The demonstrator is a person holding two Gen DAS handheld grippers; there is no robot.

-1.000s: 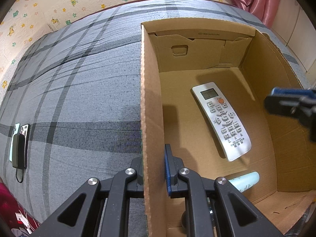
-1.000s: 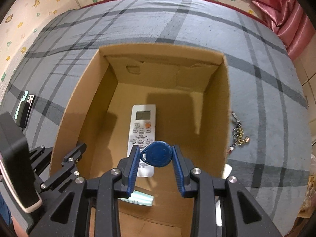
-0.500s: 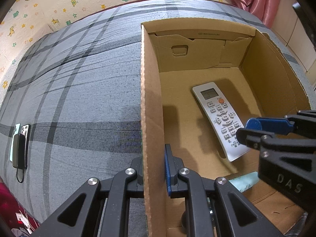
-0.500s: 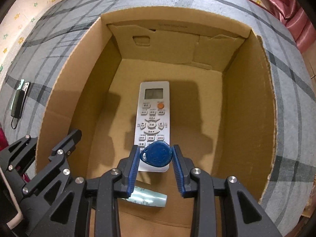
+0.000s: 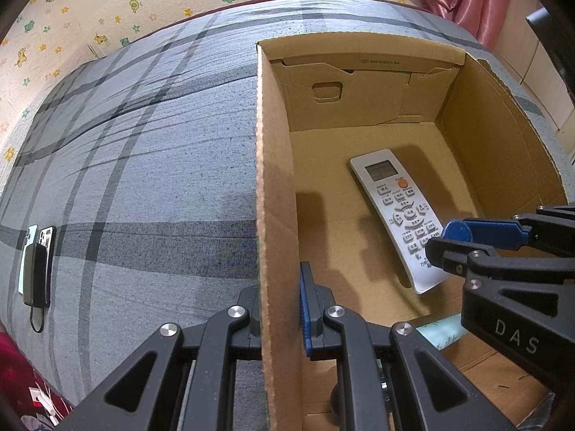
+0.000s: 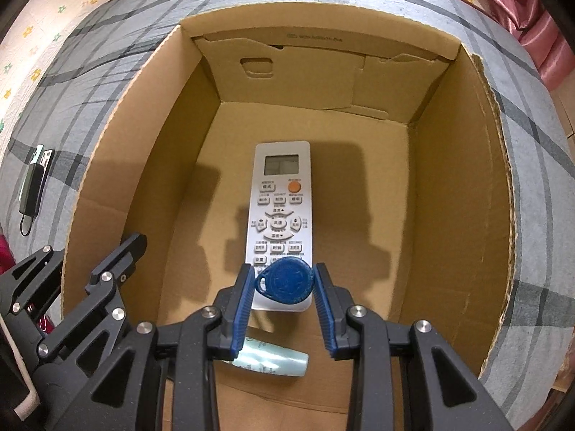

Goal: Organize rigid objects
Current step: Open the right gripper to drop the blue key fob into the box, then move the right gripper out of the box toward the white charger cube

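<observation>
Fob (image 6: 285, 280), small, light, stiff plastic, sat pinched edge-on in right gripper (image 6: 284, 287) above remote (image 6: 278, 208). Left gripper (image 5: 278, 309) was clamped shut on box (image 5: 276, 179) wall.

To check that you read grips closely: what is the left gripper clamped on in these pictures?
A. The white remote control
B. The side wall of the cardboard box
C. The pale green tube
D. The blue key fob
B: in the left wrist view the left gripper has its jaws shut either side of the cardboard box's side wall, while the blue key fob sits in the right gripper.
</observation>
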